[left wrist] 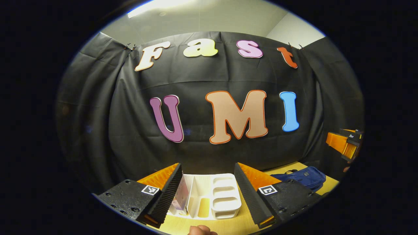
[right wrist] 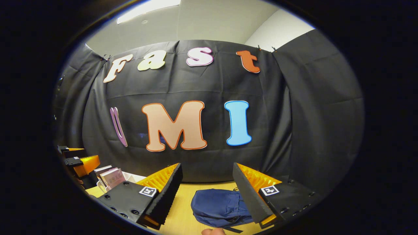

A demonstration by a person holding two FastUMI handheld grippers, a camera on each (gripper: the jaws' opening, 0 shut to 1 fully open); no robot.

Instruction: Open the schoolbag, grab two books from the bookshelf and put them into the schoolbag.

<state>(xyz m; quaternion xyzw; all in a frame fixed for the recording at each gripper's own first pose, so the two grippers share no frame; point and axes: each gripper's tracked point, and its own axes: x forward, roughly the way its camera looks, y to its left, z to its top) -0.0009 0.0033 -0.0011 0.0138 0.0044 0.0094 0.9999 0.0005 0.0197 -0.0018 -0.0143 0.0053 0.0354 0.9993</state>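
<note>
In the left gripper view, going from the left, the left gripper (left wrist: pixel 209 192) hangs above the pale wooden table (left wrist: pixel 235 225) with its two fingers spread wide and nothing between them, and the gap frames the white plastic desktop bookshelf with upright dividers and small side trays (left wrist: pixel 212 195); it looks aimed there because the books are to come out of that rack. A thin book with a pale pink and lilac cover (left wrist: pixel 180 197) stands upright in the leftmost slot, close beside the inner face of the left finger but apart from it as far as can be told. Farther right on the same table lies the dark blue fabric schoolbag (left wrist: pixel 302 178), flat on its side, well apart from the rack. In the right gripper view, the standing books show again at the far left, and the right gripper (right wrist: pixel 207 195) hovers over the schoolbag with its fingers likewise released and empty, the bag lying between and beyond them. That placement suits the opening step: the bag appears closed (its zip is too small to make out), so I judge the task hardly begun, with the right hand poised for the bag and the left waiting at the shelf.
</note>
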